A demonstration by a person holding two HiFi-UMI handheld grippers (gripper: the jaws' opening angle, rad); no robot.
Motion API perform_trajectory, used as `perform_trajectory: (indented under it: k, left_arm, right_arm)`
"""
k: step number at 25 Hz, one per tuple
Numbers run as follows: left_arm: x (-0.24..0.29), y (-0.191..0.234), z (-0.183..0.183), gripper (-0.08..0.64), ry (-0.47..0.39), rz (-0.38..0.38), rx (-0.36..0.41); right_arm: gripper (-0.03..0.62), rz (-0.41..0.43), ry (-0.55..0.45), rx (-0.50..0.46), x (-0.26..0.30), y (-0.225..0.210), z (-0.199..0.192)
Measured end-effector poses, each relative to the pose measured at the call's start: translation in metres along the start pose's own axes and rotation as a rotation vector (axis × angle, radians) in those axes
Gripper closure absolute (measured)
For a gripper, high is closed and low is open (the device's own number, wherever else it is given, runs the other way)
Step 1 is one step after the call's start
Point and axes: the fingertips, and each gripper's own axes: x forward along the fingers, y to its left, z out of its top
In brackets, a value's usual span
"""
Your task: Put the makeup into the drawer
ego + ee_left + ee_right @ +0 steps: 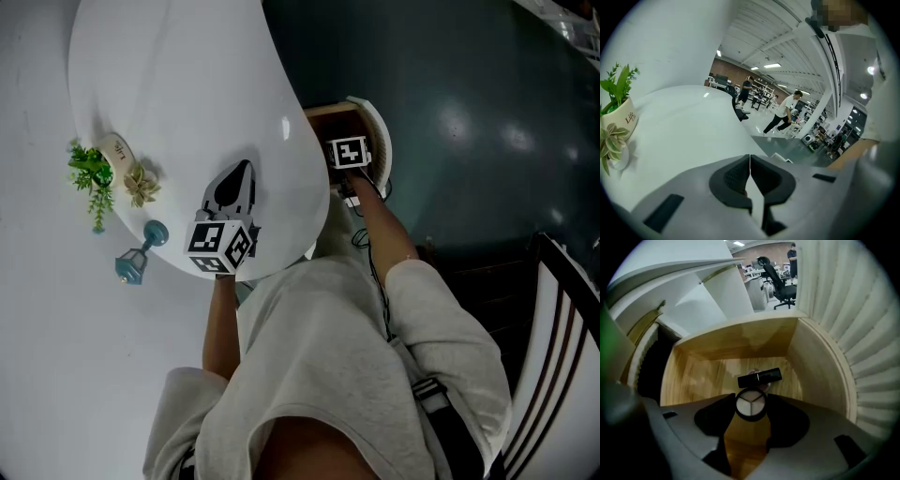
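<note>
My right tongs [750, 405] pointed steeply down into the open light-wood drawer [740, 341], clamped on a small round black compact with three pale pans [750, 401]. Just beyond it, on the drawer floor, lay a slim black makeup tube [760, 377]. My left tongs [750, 171] were pressed together, empty, above the white curved tabletop [684, 136].

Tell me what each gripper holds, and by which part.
Right gripper clamps a round makeup compact by opposite sides of its rim, over the open drawer. Left gripper is shut on nothing.
</note>
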Motion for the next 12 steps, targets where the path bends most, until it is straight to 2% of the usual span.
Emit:
perform_trajectory:
  k: [5,12]
  left_arm:
    - [-0.003,0.007,-0.001,0.548,0.001,0.013,-0.005]
    - [-0.008,0.013,-0.003,0.548,0.006,0.025,-0.004]
  right_arm:
    - [0.380,-0.024,0.081,0.020,0.011,-0.007,-0.010]
    - [0.380,-0.057,0.100,0.017,0.017,-0.012,-0.016]
